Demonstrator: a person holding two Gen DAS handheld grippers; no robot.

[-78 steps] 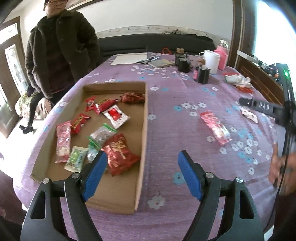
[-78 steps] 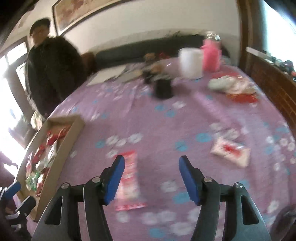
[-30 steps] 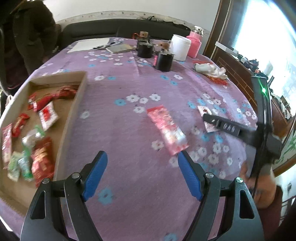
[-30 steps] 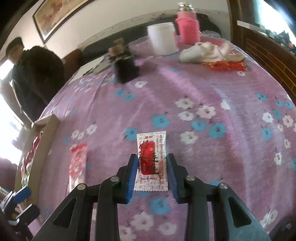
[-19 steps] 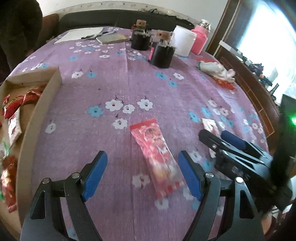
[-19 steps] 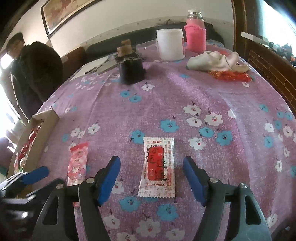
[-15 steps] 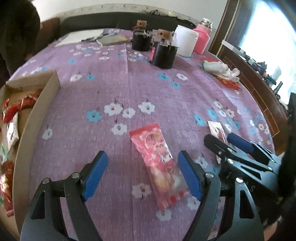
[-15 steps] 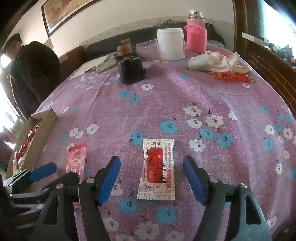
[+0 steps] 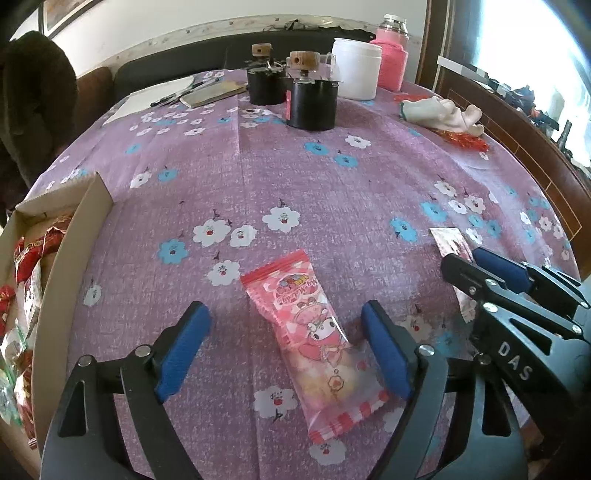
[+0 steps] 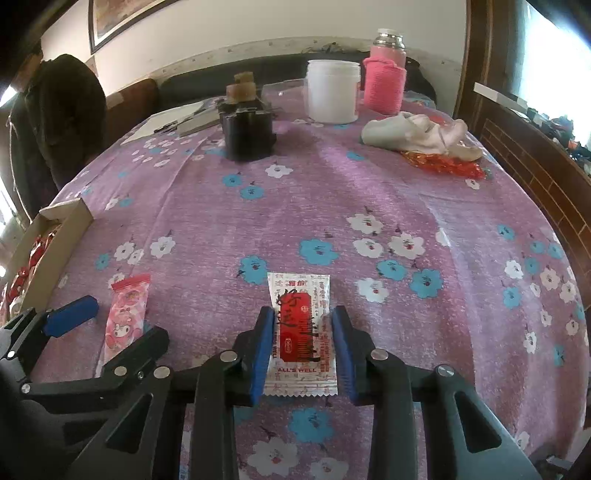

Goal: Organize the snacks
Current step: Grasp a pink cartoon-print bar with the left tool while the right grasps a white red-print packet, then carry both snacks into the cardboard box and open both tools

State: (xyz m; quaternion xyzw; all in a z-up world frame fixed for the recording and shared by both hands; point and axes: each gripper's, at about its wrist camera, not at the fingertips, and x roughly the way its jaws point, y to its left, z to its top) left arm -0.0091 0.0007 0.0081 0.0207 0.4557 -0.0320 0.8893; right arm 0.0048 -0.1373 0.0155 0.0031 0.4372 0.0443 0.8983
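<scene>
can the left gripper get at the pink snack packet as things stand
Probably yes: the left gripper straddles the pink snack packet, jaws opening, nothing between them but the packet. The right gripper sits off to the side.

The table (image 9: 369,184) wore a purple cloth printed with white and blue flowers. At twelve o'clock a dark sofa (image 9: 184,70) ran along a pale wall (image 10: 221,26). A framed picture (image 10: 118,18) hung at eleven o'clock. At two o'clock daylight glared through a window (image 10: 554,55) set in a dark wooden frame (image 10: 491,48), washing that side out. Below it ran wooden panelling (image 10: 535,170) with a cluttered sill (image 9: 535,99). At nine o'clock light also came in bright at the edge.
</scene>
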